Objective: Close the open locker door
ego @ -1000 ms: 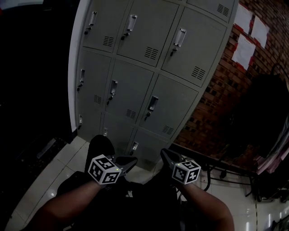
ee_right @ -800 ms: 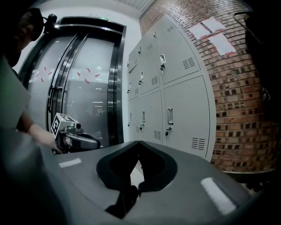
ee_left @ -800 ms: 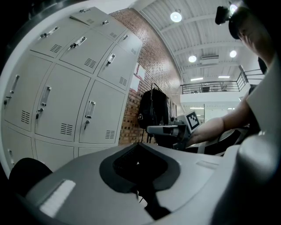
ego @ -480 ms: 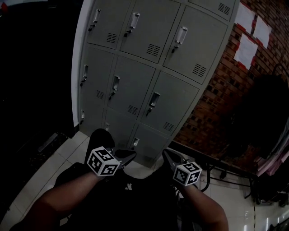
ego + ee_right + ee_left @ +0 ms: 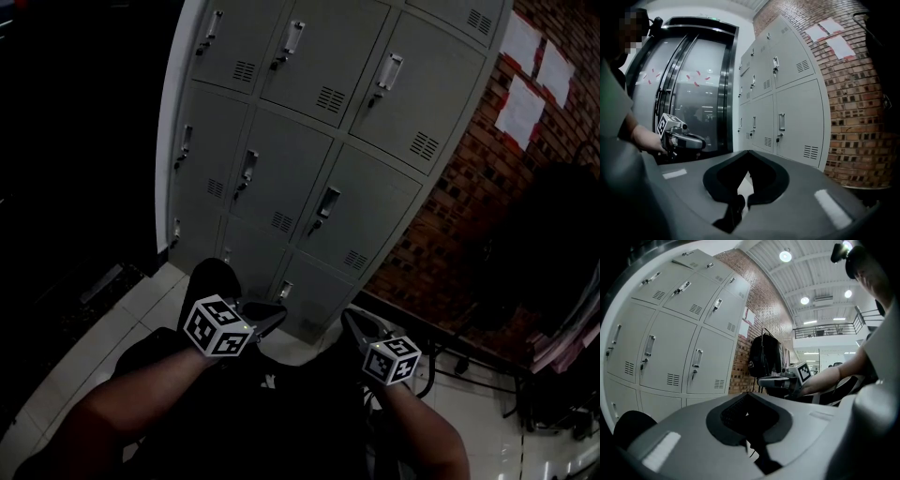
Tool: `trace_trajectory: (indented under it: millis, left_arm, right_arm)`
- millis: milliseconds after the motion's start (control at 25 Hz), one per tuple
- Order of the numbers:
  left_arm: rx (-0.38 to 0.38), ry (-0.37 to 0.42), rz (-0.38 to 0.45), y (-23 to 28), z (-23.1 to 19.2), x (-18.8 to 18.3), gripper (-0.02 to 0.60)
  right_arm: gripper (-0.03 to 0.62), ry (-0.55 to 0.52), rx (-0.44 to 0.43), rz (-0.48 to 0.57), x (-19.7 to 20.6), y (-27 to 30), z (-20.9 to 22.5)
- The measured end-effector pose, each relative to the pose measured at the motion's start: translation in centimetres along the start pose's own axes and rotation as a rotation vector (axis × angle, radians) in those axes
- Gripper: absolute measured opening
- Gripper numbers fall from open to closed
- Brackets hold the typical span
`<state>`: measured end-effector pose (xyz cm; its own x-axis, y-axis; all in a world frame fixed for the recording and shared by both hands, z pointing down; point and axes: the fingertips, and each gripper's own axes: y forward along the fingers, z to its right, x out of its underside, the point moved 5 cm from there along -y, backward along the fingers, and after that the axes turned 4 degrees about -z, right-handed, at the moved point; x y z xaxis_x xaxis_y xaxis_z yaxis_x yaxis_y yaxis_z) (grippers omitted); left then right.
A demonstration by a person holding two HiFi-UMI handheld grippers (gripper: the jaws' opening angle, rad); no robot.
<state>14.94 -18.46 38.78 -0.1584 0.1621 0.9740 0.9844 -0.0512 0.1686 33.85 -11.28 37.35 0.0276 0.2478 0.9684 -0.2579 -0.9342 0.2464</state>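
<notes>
The grey locker bank point(image 5: 319, 141) fills the upper middle of the head view, and every door I can see lies flush with its frame. My left gripper point(image 5: 275, 319) and right gripper point(image 5: 349, 322) hang low in front of the person's body, short of the bottom row of lockers and touching nothing. In the left gripper view its jaws meet at the tip point(image 5: 749, 394) with nothing between them. In the right gripper view the jaws point(image 5: 749, 152) are likewise shut and empty. Each gripper view also shows the other gripper off to the side.
A brick wall point(image 5: 450, 216) with white papers point(image 5: 534, 84) stands right of the lockers. A dark glass door point(image 5: 689, 93) is to their left. A black bag point(image 5: 764, 357) hangs by the brick wall. Cables and a stand point(image 5: 469, 361) lie on the white tile floor point(image 5: 103, 347).
The head view has drifted, so the lockers sit slightly lower and further right in the frame. Both grippers stay low and shut, barely moved.
</notes>
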Motion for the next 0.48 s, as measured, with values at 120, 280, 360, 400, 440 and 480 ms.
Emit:
trace_trajectory:
  millis: [120, 280, 360, 400, 440, 480]
  left_arm:
    - [-0.004, 0.002, 0.001, 0.06, 0.01, -0.05, 0.012]
    - [-0.007, 0.002, -0.001, 0.05, -0.03, -0.01, 0.012]
    - [-0.008, 0.003, 0.000, 0.03, -0.06, -0.04, 0.012]
    - [-0.008, 0.003, 0.001, 0.00, -0.07, -0.06, 0.012]
    - [-0.009, 0.003, 0.002, -0.02, -0.09, -0.07, 0.012]
    - [-0.009, 0.002, 0.002, -0.05, -0.09, -0.07, 0.012]
  right_arm:
    - [0.002, 0.015, -0.003, 0.002, 0.09, 0.02, 0.15]
    - [0.002, 0.009, 0.008, -0.001, 0.19, -0.07, 0.43]
    - [0.002, 0.011, 0.010, 0.000, 0.14, -0.07, 0.45]
    - [0.002, 0.011, 0.009, -0.001, 0.13, -0.05, 0.43]
    - [0.002, 0.010, 0.008, -0.002, 0.14, -0.01, 0.40]
    - [0.002, 0.008, 0.008, -0.004, 0.16, 0.02, 0.36]
